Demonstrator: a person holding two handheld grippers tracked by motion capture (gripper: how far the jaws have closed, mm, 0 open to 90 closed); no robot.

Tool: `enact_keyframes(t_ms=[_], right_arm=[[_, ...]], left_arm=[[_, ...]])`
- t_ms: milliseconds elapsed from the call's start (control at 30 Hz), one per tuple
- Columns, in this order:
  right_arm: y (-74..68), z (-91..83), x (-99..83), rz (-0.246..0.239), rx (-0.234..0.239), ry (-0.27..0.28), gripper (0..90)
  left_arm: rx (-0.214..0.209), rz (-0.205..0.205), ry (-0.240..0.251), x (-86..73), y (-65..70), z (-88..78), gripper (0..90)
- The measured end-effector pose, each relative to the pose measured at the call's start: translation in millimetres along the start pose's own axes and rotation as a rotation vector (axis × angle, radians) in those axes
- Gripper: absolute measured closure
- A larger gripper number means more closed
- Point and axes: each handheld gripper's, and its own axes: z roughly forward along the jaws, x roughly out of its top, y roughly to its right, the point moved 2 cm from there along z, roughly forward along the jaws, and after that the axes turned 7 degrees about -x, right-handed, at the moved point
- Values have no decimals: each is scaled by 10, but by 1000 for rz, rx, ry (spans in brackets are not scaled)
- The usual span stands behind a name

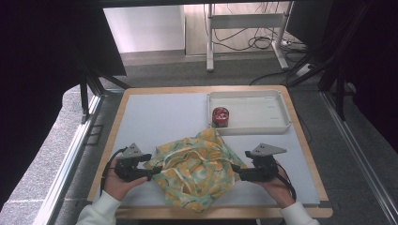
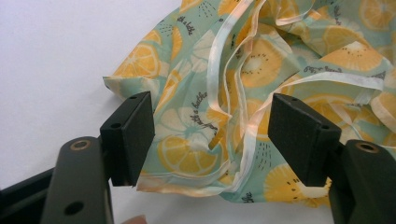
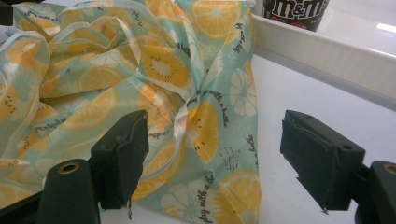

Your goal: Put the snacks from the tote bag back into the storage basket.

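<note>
The table (image 1: pixel 155 112) is big and pale, and a crumpled lemon cloth (image 1: pixel 195 168) lies near its 6 o'clock edge. A white tray (image 1: pixel 277 110) sits toward 1 o'clock, with a little candy tub (image 1: pixel 219 117) inside. The left gripper (image 2: pixel 212 135) is at the cloth's 9 o'clock side — its jaws gape wide around the cloth's edge and a pale ribbon (image 2: pixel 219 60). The right gripper (image 3: pixel 215 158) is at 3 o'clock — jaws wide too, pinching nothing.

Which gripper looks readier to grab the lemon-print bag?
Probably the left gripper: its open jaws already straddle the bag and its ribbon. The right gripper is open too, but only one of its jaws overlaps the bag's edge.
</note>
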Motion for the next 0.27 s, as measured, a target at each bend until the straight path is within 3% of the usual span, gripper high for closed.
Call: enact_keyframes(t_ms=[267], right_arm=[[-31,-20,23,-18,13,16,234]], left_arm=[[2,-12,6,5,-13,-2,316]])
